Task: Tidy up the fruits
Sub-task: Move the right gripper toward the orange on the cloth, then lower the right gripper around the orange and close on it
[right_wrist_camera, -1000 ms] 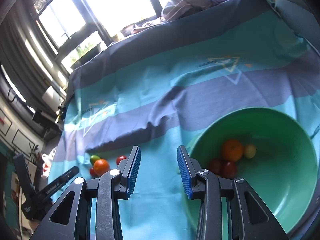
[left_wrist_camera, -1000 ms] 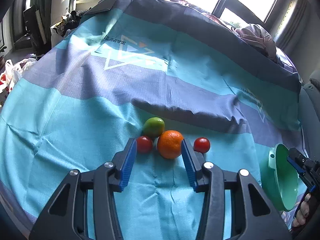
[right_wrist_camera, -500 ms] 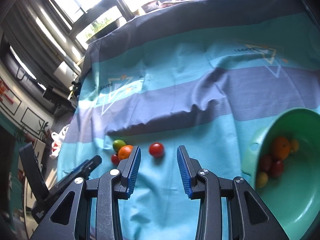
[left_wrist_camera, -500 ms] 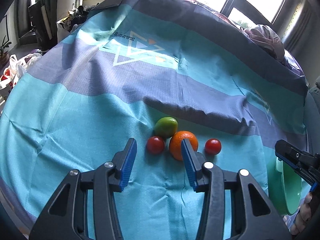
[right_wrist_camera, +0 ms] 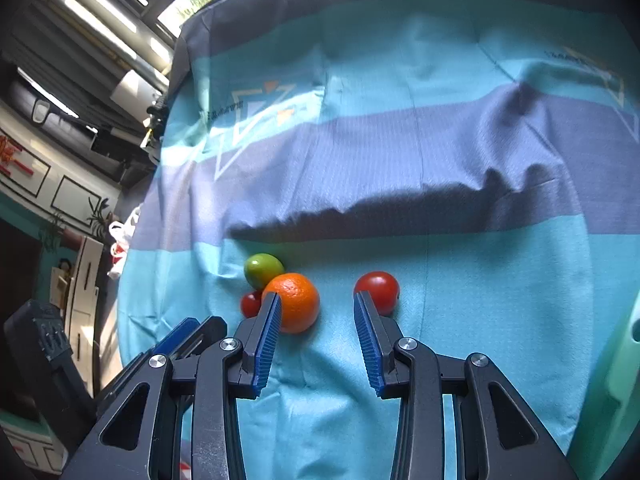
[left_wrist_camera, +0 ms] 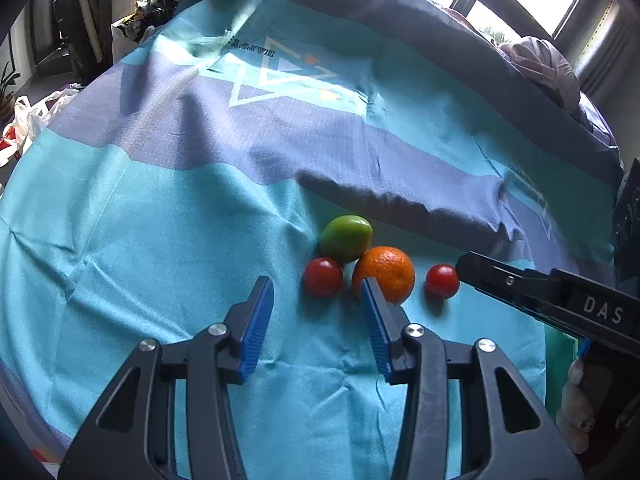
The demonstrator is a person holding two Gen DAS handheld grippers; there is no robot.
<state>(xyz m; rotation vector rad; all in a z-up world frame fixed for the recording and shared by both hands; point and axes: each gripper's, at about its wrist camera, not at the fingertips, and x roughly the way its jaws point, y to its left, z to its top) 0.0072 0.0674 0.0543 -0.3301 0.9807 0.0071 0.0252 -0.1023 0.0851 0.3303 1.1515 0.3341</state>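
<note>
An orange [left_wrist_camera: 384, 274], a green fruit [left_wrist_camera: 346, 238] and two red tomatoes [left_wrist_camera: 323, 277] [left_wrist_camera: 442, 281] lie together on a blue and teal cloth [left_wrist_camera: 200, 220]. My left gripper [left_wrist_camera: 318, 308] is open and empty, just short of the left tomato and the orange. My right gripper [right_wrist_camera: 316, 316] is open and empty; the orange [right_wrist_camera: 296, 302] is by its left finger, the right tomato [right_wrist_camera: 378, 291] by its right finger. The green fruit [right_wrist_camera: 262, 270] and other tomato [right_wrist_camera: 251, 304] lie left. The right gripper shows in the left wrist view [left_wrist_camera: 464, 266] beside the right tomato.
The rim of a green bowl [right_wrist_camera: 624, 360] shows at the right edge of the right wrist view, and a sliver of it [left_wrist_camera: 558, 364] in the left wrist view. A raised fold [right_wrist_camera: 400, 208] crosses the cloth behind the fruits. Bags and furniture stand beyond the cloth's left edge.
My right gripper swung left, away from the bowl, and came close to the fruits on the cloth. My left gripper shifted a little left and back. Both stayed open.
</note>
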